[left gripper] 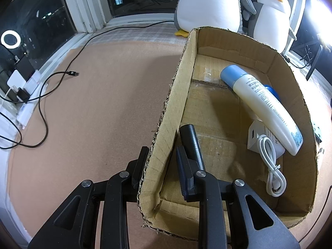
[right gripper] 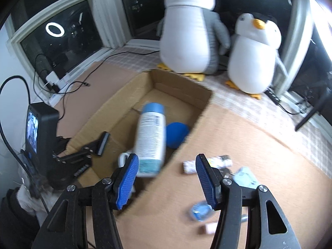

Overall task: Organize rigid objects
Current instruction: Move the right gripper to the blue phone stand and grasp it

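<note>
On the near left corner of the cardboard box (left gripper: 182, 66): left gripper (left gripper: 162, 155) clamped over the box's left wall, one finger outside, the other inside, jaws pinched tight on the cardboard. Just ahead of the inner finger, a black cylindrical piece (left gripper: 189, 143) rising along the wall; cannot tell what it is. Farther inside, leaning against the right wall: white bottle (left gripper: 263, 105) with a light blue cap, cap toward the far end, bottom end resting on a small white box (left gripper: 257, 139). Beside that box, a coiled white cable (left gripper: 271, 166) on the box floor. Behind the bottle, partly hidden, a blue round object (left gripper: 272, 92).

Above the box's right edge: right gripper (right gripper: 166, 166), blue-padded jaws standing about half apart, nothing between them, no contact with the bottle (right gripper: 151, 141), which lies blurred in the box (right gripper: 116, 108) just beyond the left finger. Blue round object (right gripper: 177, 133) at the bottle's right. Left gripper (right gripper: 101, 143) visible across the box, gripping the opposite wall.

Outside the box, on the tan mat (right gripper: 238, 128) to the right: small white tube (right gripper: 207, 162), pale blue packet (right gripper: 245, 176), clear blue-tinted round item (right gripper: 200, 210), small pinkish piece (right gripper: 208, 229); all blurred.

Beyond the box: two plush penguins (right gripper: 186, 31) against dark windows (right gripper: 60, 39), black cable (left gripper: 41, 103) trailing over the mat to a white power strip (left gripper: 27, 105).
</note>
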The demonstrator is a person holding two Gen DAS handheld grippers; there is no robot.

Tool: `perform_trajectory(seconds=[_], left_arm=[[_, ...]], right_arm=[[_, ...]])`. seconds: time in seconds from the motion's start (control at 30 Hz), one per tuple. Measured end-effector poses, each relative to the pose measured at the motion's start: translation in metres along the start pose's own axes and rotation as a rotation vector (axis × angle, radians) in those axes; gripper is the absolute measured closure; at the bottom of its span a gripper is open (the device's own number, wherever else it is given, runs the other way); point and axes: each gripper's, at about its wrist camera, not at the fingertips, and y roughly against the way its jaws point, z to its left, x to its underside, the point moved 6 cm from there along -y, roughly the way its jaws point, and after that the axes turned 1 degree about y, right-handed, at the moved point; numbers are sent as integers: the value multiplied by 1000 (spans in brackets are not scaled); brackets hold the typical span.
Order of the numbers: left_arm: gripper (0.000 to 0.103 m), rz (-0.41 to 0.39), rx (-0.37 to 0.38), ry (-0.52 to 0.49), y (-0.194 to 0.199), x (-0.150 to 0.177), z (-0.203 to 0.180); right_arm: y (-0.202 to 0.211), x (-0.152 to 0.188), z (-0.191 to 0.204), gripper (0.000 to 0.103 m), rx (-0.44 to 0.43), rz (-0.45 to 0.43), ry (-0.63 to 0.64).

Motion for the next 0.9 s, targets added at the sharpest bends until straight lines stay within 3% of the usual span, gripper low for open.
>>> perform_trajectory(seconds=[0.43, 0.9], left_arm=[[79, 0, -2, -1, 0, 0, 0], [79, 1, -6, -1, 0, 1, 1]], right_arm=[[-1, 39, -113, 50, 134, 87, -93], [-42, 53, -110, 50, 144, 196, 70]])
